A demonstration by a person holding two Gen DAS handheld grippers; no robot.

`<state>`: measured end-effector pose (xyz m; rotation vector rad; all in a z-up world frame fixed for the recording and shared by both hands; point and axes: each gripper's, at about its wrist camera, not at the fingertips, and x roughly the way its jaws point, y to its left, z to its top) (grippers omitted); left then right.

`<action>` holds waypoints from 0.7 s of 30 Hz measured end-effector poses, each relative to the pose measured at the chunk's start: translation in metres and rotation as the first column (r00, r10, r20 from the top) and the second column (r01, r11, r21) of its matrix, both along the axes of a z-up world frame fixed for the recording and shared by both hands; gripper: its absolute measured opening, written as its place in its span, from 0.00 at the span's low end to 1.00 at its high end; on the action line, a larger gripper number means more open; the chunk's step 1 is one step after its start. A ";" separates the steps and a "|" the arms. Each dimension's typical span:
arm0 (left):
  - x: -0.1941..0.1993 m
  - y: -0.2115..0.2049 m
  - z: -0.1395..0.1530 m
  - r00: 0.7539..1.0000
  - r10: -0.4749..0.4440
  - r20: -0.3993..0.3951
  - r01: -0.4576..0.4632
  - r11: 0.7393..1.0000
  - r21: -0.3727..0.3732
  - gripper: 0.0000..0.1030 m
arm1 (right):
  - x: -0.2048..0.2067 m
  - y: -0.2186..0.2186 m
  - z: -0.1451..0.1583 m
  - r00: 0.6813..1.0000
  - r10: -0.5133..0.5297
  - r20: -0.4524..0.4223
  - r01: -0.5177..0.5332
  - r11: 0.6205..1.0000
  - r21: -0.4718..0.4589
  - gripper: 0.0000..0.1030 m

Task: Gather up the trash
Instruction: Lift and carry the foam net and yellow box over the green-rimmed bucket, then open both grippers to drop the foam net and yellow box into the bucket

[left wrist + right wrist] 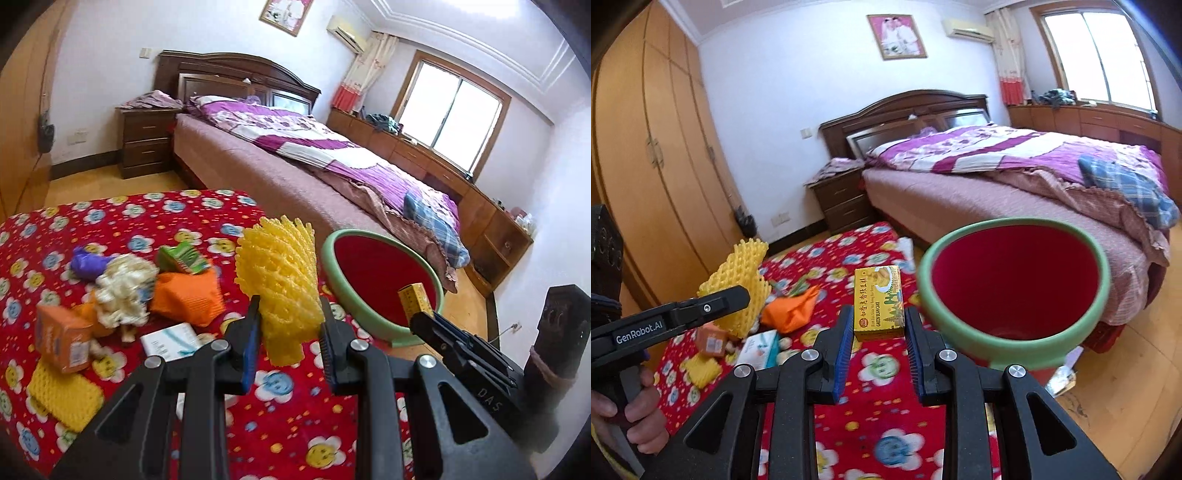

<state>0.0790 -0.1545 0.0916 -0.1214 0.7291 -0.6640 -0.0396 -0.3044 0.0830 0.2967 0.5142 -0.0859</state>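
Gripping a yellow foam net between narrowly parted jaws, the left gripper held it clear above the red flowered counter. Left of and below those jaws lay an orange box, a white foam wad and an orange bag. Right of them, the right gripper had its jaws clamped on a yellow cake box, just left of the green-rimmed red bin.
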 end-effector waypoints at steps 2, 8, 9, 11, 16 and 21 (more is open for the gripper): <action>0.004 -0.011 0.000 1.000 -0.015 -0.005 0.015 1.000 0.003 0.27 | -0.003 -0.011 0.000 1.000 -0.027 0.003 0.027 1.000 0.005 0.27; 0.016 -0.048 -0.001 0.998 -0.068 -0.013 0.068 0.998 0.016 0.27 | -0.009 -0.047 -0.008 0.994 -0.109 -0.003 0.109 0.993 0.037 0.27; 0.017 -0.056 -0.002 0.997 -0.079 -0.013 0.080 0.997 0.019 0.27 | -0.009 -0.053 -0.009 0.993 -0.119 -0.006 0.119 0.992 0.042 0.27; 0.018 -0.070 -0.004 0.995 -0.096 -0.011 0.097 0.995 0.027 0.27 | -0.009 -0.065 -0.011 0.990 -0.141 -0.011 0.141 0.989 0.051 0.27; 0.024 -0.105 -0.013 0.989 -0.148 -0.028 0.149 0.988 0.050 0.27 | -0.009 -0.090 -0.019 0.981 -0.194 -0.027 0.195 0.979 0.064 0.27; 0.032 -0.140 -0.027 0.981 -0.189 -0.047 0.192 0.978 0.080 0.27 | -0.009 -0.109 -0.028 0.972 -0.230 -0.045 0.233 0.970 0.068 0.27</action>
